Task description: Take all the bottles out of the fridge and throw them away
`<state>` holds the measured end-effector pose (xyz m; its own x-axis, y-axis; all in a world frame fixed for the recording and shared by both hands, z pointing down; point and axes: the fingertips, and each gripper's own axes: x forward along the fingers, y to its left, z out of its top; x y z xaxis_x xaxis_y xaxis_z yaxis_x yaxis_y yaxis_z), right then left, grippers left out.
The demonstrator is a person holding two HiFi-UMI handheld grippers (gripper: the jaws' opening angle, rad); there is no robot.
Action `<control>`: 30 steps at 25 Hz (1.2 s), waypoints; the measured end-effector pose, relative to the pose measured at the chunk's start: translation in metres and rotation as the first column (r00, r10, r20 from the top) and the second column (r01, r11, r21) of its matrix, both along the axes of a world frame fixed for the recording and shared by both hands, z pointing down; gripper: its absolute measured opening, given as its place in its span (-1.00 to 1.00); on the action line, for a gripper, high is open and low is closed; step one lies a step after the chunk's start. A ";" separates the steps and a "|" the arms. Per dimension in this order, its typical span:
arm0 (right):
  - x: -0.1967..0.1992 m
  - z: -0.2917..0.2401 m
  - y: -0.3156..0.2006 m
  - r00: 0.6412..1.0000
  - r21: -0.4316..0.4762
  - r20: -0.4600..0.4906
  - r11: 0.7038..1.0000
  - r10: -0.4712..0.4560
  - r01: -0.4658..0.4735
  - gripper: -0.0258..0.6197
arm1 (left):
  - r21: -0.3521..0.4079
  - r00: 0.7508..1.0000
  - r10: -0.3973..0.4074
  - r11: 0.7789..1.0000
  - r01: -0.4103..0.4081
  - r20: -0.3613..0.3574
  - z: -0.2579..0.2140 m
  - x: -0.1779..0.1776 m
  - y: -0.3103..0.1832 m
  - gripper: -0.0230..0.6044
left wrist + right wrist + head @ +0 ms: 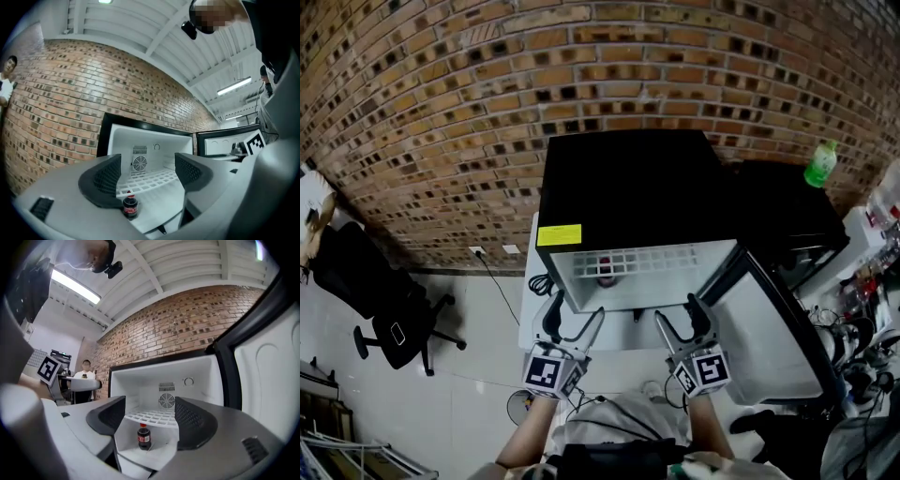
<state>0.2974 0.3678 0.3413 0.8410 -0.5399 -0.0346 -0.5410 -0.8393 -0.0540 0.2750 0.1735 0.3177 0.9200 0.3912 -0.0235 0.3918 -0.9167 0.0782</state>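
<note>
The cola bottle (144,437) stood upright on the fridge (628,187) floor, towards the left side, dark with a red cap and label. Right above it ran a white wire shelf (152,417), and behind that a small round fan (166,401) sat in the back wall. The door (769,328) hung wide open on your right. You had your left gripper (575,319) and right gripper (677,314) side by side just in front of the opening, both with jaws spread wide and gripping nothing, well short of the bottle. The pads looked dark and dimpled. The fridge was a black box with a white plastic inside, backed against a rough brick wall (441,94). A green bottle (820,164) sat on a dark unit to its right. A black office chair (389,300) stood on the pale tiled floor (469,375) off to the left, and a person (84,376) sat at a table further back.
</note>
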 end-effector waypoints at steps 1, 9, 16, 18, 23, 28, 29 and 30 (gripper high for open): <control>0.003 0.015 -0.002 0.999 -0.006 0.035 1.000 -0.015 0.015 0.18 | 0.004 1.000 -0.012 1.000 0.012 -0.006 0.005 0.000 -0.004 0.19; 0.030 0.138 -0.037 0.929 0.004 0.344 0.989 -0.137 0.145 0.16 | 0.009 0.994 -0.113 0.994 0.112 0.009 0.012 -0.014 -0.028 0.19; 0.082 0.192 -0.110 0.914 -0.108 0.327 0.952 -0.240 0.288 0.13 | -0.011 0.971 -0.234 0.972 0.235 0.056 0.005 -0.044 -0.051 0.19; 0.099 0.204 -0.134 0.904 -0.142 0.337 0.935 -0.263 0.325 0.14 | -0.011 0.960 -0.275 0.961 0.276 0.062 0.004 -0.052 -0.059 0.19; 0.133 0.230 -0.157 0.897 -0.239 0.376 0.911 -0.233 0.336 0.17 | 0.018 0.927 -0.361 0.932 0.361 0.097 0.010 -0.082 -0.068 0.19; 0.165 0.236 -0.183 0.892 -0.218 0.394 0.921 -0.221 0.324 0.17 | 0.023 0.882 -0.454 0.890 0.455 0.127 0.014 -0.110 -0.089 0.19; 0.167 0.238 -0.185 0.887 -0.204 0.402 0.922 -0.228 0.330 0.13 | 0.018 0.876 -0.464 0.885 0.466 0.134 0.017 -0.114 -0.091 0.19; 0.167 0.241 -0.186 0.884 -0.198 0.405 0.921 -0.234 0.334 0.09 | 0.012 0.872 -0.469 0.881 0.473 0.142 0.020 -0.117 -0.092 0.19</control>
<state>0.4641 0.1813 0.5825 0.5741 -0.7049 0.4166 -0.7413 -0.6635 -0.1012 0.1583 0.0819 0.3381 0.9898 -0.0884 0.1117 -0.1019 -0.9872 0.1224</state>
